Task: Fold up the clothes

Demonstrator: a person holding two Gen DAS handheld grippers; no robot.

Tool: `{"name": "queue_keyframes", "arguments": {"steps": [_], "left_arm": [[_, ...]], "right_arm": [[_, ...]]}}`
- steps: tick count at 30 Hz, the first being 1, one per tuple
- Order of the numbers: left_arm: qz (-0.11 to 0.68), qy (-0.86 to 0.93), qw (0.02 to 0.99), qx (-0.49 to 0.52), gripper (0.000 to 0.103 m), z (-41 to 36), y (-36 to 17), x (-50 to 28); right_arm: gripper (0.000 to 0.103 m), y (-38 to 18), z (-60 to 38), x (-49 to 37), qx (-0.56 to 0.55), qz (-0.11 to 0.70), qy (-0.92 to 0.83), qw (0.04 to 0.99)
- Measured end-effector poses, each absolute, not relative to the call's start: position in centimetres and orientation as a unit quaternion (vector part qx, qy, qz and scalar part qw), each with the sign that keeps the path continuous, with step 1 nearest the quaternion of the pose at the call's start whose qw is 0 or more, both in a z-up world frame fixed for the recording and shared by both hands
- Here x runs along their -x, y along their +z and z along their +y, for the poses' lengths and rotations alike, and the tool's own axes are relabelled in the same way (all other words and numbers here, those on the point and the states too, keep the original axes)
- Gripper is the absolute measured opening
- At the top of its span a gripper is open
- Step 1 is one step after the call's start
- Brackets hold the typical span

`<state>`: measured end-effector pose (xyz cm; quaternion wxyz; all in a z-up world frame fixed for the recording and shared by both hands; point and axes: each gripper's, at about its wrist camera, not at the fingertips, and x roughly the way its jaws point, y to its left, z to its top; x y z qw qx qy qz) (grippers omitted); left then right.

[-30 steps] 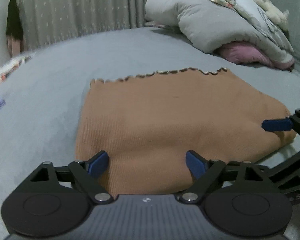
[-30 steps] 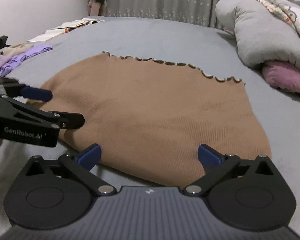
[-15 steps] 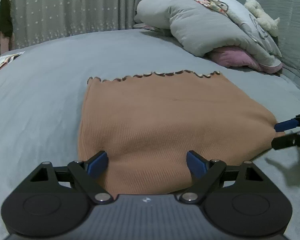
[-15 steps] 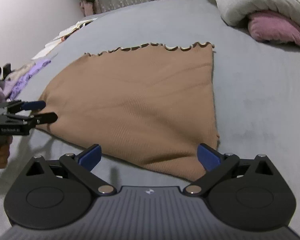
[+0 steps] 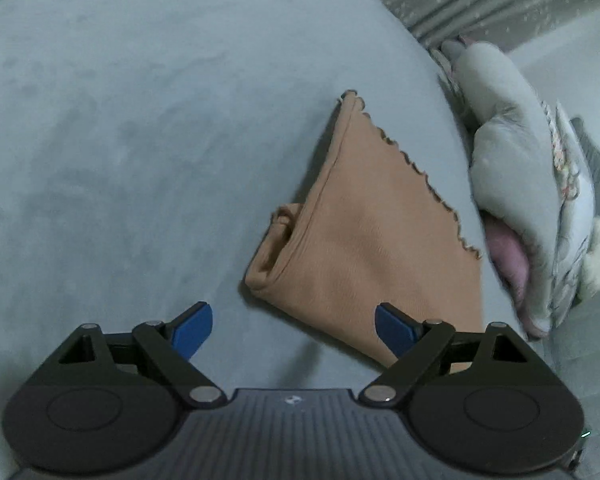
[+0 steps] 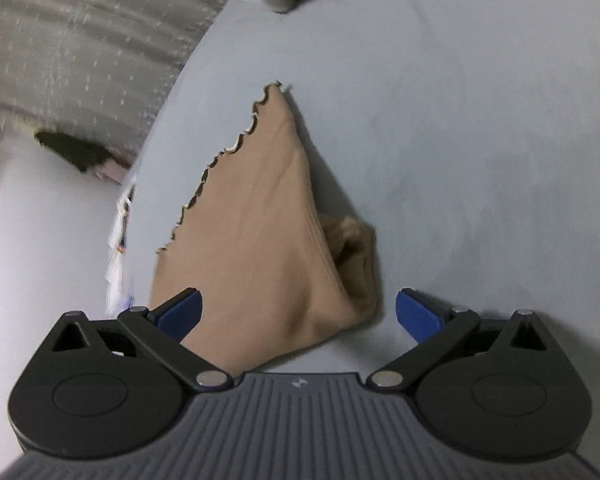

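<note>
The tan ribbed garment (image 5: 364,248) lies on the grey bedspread (image 5: 140,120), not in either tool. Half a second ago both cameras looked low across it from its near edge, each gripper at a lower corner; now both views are rolled steeply and look down from higher up, so the cloth appears as a narrow wedge with its scalloped hem (image 6: 224,156) running along one side. A bunched, tube-like fold (image 5: 276,244) now shows at the garment's edge, which was not apparent in the flat spread seen earlier. The left gripper (image 5: 292,330) is spread wide and holds nothing, its blue pads above the bedspread and the cloth's near corner. The right gripper (image 6: 298,314) is likewise released, jaws apart over the garment's lower corner. In my judgement the hands have broken off from the corners and are repositioning; no clean fold is evident yet. The grey duvet (image 5: 516,184) sits just beyond the hem.
</note>
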<state>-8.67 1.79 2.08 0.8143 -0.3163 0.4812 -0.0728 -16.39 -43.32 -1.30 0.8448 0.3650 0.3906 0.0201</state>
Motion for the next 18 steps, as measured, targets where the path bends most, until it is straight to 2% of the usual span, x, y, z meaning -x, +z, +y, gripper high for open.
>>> {"name": "queue_keyframes", "arguments": {"steps": [2,3,7,12,18], "left_arm": [[0.470,-0.074,0.824,0.308,0.097,1.0,1.9,8.6],[0.467,-0.072,0.825,0.309,0.102,0.9,1.9,8.6],[0.437,-0.062,0.839,0.317,0.102,-0.2,1.5,8.6],[0.410,-0.064,0.861,0.295,0.102,-1.8,1.4,9.1],[0.419,-0.129,0.775,0.455,0.102,0.1,-0.3,8.5]], "right_arm": [[0.103,-1.8,-43.5,16.6,-0.409,0.385,0.020,0.827],[0.103,-2.1,-43.6,16.8,-0.431,0.382,0.020,0.818],[0.103,-3.1,-43.8,17.1,-0.504,0.365,0.019,0.783],[0.103,-3.7,-42.3,16.2,-0.491,0.333,0.013,0.805],[0.103,-4.4,-41.5,15.4,-0.487,0.307,0.001,0.818]]}}
